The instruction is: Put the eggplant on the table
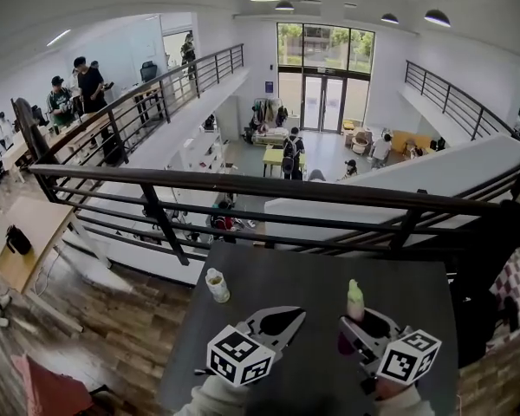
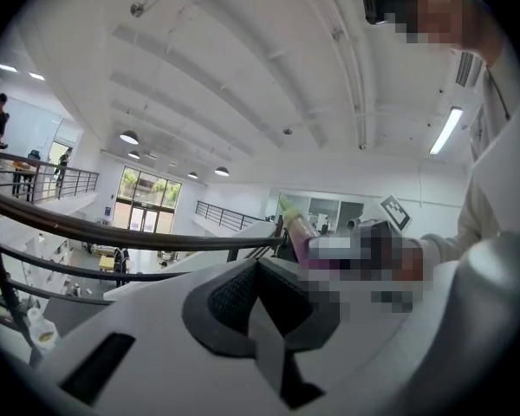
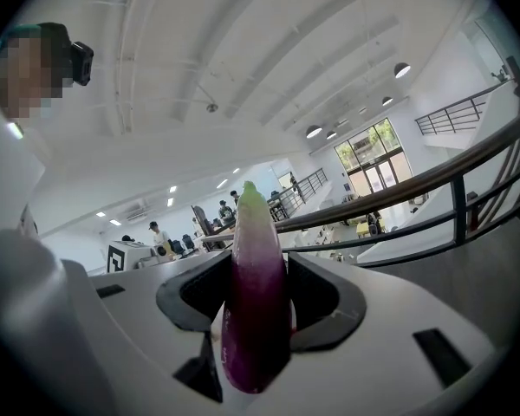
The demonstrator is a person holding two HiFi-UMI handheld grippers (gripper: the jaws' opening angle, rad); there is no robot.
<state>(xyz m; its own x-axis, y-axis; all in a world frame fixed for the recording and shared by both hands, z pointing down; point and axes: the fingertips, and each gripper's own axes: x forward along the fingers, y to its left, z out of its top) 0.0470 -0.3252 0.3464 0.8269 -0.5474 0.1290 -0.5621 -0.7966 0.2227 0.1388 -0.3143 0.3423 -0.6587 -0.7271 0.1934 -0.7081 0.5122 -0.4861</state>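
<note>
Gripping the eggplant (image 3: 257, 302) upright, green tip up, your right tongs (image 1: 365, 329) had it pinched around its lower half over the dark surface (image 1: 321, 271). Your left tongs (image 1: 288, 319) were closed on nothing (idle alongside). Letting go before it touched down risked a drop: I judged that round body could topple and roll toward the surface's edge.
</note>
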